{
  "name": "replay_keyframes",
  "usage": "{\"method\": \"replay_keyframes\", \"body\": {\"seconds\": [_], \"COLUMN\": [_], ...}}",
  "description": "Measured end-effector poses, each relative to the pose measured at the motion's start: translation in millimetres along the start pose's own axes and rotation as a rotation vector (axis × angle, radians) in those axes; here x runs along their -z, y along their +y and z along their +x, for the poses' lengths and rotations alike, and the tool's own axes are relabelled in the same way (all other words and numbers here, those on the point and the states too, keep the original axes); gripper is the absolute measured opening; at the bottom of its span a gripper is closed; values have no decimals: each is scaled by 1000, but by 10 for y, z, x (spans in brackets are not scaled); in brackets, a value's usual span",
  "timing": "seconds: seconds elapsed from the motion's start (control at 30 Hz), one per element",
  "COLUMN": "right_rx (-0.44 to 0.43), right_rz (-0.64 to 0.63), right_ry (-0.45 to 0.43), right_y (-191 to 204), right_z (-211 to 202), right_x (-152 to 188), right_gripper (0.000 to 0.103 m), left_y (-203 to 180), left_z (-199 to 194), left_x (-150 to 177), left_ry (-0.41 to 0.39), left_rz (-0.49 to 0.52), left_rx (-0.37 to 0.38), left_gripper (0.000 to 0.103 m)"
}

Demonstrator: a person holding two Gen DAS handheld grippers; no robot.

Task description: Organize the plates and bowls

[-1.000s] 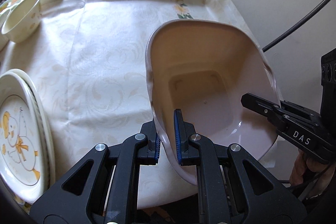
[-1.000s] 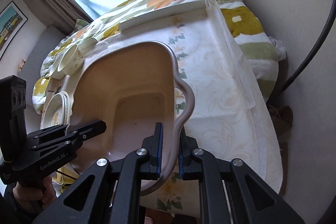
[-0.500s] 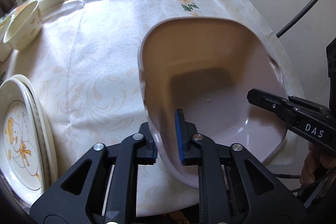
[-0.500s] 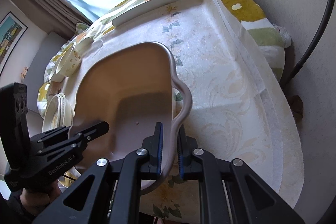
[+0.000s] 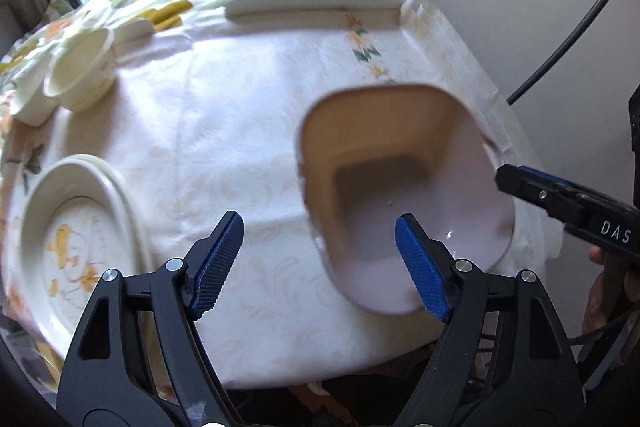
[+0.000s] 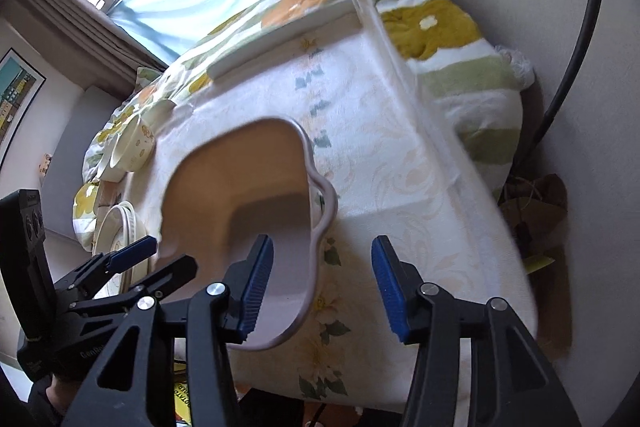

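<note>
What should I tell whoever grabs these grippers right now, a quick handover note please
Left gripper: open, holding nothing.
Right gripper: open, holding nothing.
The pink dish sits on the table near its front right corner, a pad of each gripper inside its rim.
Stacked plates lie at the front left; two small bowls are at the far left.
Done: pink dish set down.
Left: probably gather the bowls and plates; back both grippers clear of the dish first.
</note>
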State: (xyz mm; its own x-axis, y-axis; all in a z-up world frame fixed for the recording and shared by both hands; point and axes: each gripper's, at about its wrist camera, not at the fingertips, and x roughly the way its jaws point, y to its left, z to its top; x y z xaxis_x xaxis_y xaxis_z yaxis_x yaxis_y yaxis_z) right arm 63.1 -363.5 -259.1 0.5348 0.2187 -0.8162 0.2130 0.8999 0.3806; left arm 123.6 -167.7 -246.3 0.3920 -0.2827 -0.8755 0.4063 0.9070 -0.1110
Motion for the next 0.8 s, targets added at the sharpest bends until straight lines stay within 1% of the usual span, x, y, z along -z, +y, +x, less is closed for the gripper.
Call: {"method": "replay_keyframes", "body": {"seconds": [0.1, 0.23, 0.3, 0.33, 0.37, 0.4, 0.43, 0.47, 0.53, 0.63, 0.73, 0.8], "right_rx": [-8, -60, -98, -119, -146, -168, -192, -215, -226, -202, -204, -183], "right_rz": [-69, -168, -227, -249, -270, -282, -295, -309, -337, -383, -383, -371], "right_ry": [-56, -114, -136, -147, -161, -174, -193, -213, -216, -176, -171, -160], "right_y": [203, 594, 870, 992, 1131, 1248, 1375, 1507, 1758, 2128, 2420, 2605], "right_z": [-302, -579, -663, -687, -709, -716, -723, -726, -664, -497, -310, -129], "right_x": [-115, -304, -412, -453, -509, -557, -607, -642, -735, -862, -976, -1078], "right_gripper": [47, 47, 47, 48, 60, 86, 96, 102, 102, 102, 102, 102], "left_y": [113, 375, 541, 664, 780, 893, 1042, 1161, 1477, 1897, 2292, 2530], "left_z": [-366, -945, -1164, -1292, -1392, -1477, -1549, -1588, -1642, -1678, -1617, -1511], "left_x": [-38, -142, -214, -262, -294, -316, -354, -378, -446, -526, -633, -692], "left_ry": [-56, -156, -201, -230, -256, -283, -302, -305, -304, -292, -266, -243], "left_rz": [-11, -57, -84, -106, -124, -140, -159, -177, -229, -295, -336, -351], "left_rx": [-25, -61, -94, -118, -133, -139, -143, -148, -150, -139, -135, -131], "left_gripper": [77, 77, 85, 97, 103, 103, 103, 103, 103, 103, 103, 103]}}
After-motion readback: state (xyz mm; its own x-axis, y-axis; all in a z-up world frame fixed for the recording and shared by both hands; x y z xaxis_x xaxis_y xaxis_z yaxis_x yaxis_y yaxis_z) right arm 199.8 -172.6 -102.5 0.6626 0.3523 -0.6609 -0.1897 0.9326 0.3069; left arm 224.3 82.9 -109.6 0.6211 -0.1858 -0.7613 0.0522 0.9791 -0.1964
